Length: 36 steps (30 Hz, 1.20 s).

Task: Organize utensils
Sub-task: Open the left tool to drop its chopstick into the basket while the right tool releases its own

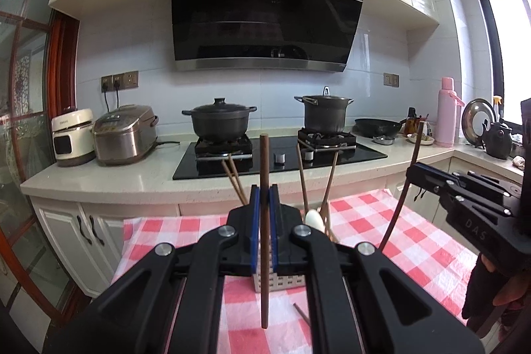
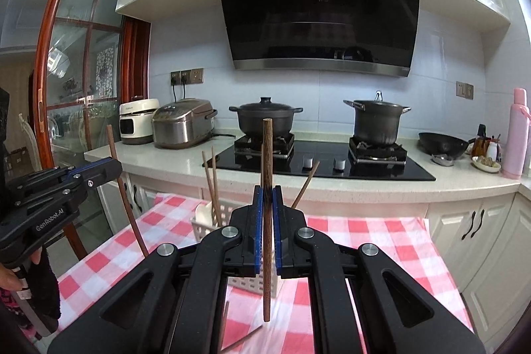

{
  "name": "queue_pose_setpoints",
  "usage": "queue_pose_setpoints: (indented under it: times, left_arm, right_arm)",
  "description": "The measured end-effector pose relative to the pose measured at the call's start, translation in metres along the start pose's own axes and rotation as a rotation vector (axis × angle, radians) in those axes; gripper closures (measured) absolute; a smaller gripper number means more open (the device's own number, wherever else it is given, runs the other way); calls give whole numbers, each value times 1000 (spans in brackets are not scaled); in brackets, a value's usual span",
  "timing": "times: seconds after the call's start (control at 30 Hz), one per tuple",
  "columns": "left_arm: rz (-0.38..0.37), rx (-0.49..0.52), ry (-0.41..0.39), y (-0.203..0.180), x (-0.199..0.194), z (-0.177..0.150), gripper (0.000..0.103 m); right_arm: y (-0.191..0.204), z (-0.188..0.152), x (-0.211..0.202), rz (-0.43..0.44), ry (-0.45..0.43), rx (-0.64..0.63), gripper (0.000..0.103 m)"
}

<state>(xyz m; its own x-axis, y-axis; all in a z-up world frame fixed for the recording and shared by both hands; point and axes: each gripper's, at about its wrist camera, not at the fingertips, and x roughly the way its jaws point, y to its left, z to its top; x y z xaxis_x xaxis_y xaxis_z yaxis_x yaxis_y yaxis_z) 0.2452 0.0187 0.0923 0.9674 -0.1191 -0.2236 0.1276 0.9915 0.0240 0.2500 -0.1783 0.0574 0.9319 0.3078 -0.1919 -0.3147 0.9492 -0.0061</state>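
Left wrist view: each hand-held gripper [image 1: 264,199] [image 2: 267,198] clamps a chopstick [image 1: 264,231] [image 2: 266,221], hiding most of the basket [image 1: 280,282].

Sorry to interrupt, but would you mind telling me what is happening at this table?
A person is sorting utensils with two handheld grippers. The left gripper is shut on one upright wooden chopstick, and the right gripper on another chopstick. Both hang above the white slotted holder on the checked tablecloth, which already holds chopsticks and a white spoon.
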Motion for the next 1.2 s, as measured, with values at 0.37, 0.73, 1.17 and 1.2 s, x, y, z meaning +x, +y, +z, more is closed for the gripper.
queue_pose_setpoints:
  times: [0.37, 0.73, 1.17, 1.2]
  left_arm:
    - [-36, -18, -56, -3, 19, 64, 97]
    - [-43, -38, -98, 2, 48, 123, 97]
    - [-29, -121, -36, 22, 116, 115, 97]
    - [-31, -124, -22, 22, 123, 111, 97]
  right_arm:
    - [-10, 38, 18, 8, -58, -1, 97]
    - [-11, 61, 41, 34, -76, 12, 97]
    - [-13, 52, 83, 35, -21, 11, 97]
    - [-12, 50, 87, 36, -10, 7, 97]
